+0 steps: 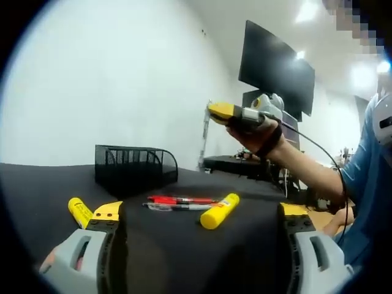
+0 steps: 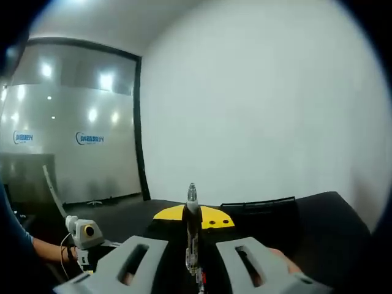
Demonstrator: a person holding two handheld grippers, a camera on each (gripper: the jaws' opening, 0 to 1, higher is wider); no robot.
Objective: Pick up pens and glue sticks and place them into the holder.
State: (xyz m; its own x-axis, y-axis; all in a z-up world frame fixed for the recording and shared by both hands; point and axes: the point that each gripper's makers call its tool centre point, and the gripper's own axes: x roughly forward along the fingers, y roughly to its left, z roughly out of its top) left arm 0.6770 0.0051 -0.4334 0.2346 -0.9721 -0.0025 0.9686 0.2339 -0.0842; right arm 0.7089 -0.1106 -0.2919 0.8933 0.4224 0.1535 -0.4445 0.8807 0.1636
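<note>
Clamping a pen [image 2: 192,236] upright, the right hand-held gripper [image 2: 192,215] hangs above the black worktop [image 1: 184,245]; the left hand-held gripper [image 1: 202,215] stands apart before two pens [image 1: 180,203], two glue sticks [image 1: 219,211] and the mesh holder [image 1: 135,166].

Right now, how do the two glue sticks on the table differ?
The left glue stick lies beside the left gripper's jaw tip, apart from the pens; the right glue stick lies touching or just beside the pens' ends. The left one looks shorter, partly hidden. Both are yellow and lie flat.

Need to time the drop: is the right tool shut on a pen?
Yes. The right tool is shut on a pen, tip upward, also seen raised above the table.
</note>
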